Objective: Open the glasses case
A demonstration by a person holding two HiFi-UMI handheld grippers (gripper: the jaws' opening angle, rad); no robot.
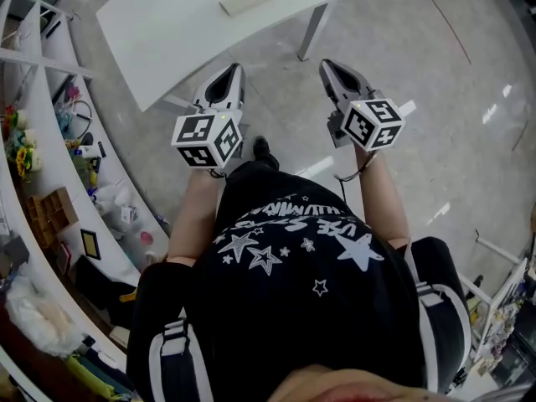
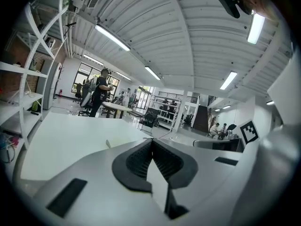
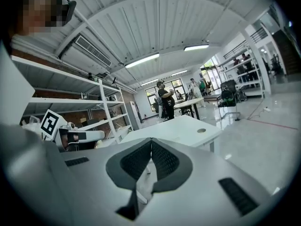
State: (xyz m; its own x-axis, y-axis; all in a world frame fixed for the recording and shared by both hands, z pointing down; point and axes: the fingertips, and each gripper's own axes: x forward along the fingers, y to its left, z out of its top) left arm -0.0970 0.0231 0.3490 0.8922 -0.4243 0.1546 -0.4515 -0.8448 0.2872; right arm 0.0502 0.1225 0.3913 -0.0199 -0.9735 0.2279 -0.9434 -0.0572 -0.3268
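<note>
Several tiers of white shelving (image 1: 50, 149) curve down the left edge of the head view, crammed with small clutter (yellow flowers, boxes, a framed picture, most of it too small to name). Right of that stands a white table (image 1: 167, 32). On its far part lies the glasses case (image 1: 245, 2), a pale flat oblong, alone and well apart from both grippers; whether its lid is closed I cannot tell at this size. Nearer the person, the left gripper (image 1: 235, 68) points toward the table with its jaws pressed together and nothing between them. The right gripper (image 1: 326, 63), beside it, is likewise clenched on nothing
</note>
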